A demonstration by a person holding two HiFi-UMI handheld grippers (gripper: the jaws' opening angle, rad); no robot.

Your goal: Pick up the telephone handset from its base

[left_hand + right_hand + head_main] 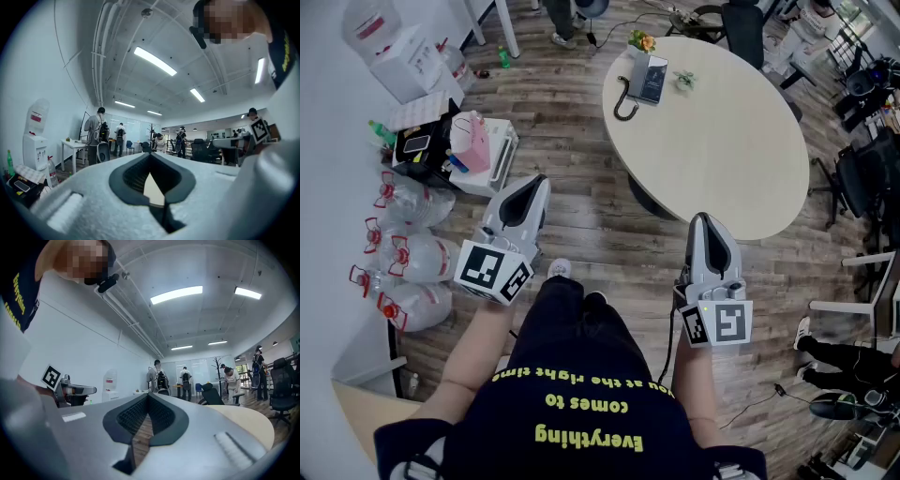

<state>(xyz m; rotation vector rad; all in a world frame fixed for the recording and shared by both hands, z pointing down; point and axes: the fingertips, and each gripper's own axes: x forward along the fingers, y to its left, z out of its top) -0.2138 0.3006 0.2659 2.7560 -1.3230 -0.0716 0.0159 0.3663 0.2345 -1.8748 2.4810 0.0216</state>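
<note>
Round beige table (741, 141): dark telephone handset (626, 89) lying on base (653, 79).

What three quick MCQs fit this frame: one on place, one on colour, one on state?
1. Where is the telephone?
A) on the round table, near its far edge
B) on the floor
C) on a chair

2. What colour is the table top?
A) black
B) pale beige
C) red

3. How do the left tongs and right tongs stand?
A) both wide open
B) right shut on a handset
C) both shut, empty

Answers:
1 A: the head view shows it at the table's far side.
2 B: the top is pale beige in the head view.
3 C: each gripper view shows the jaws together with nothing held.
</note>
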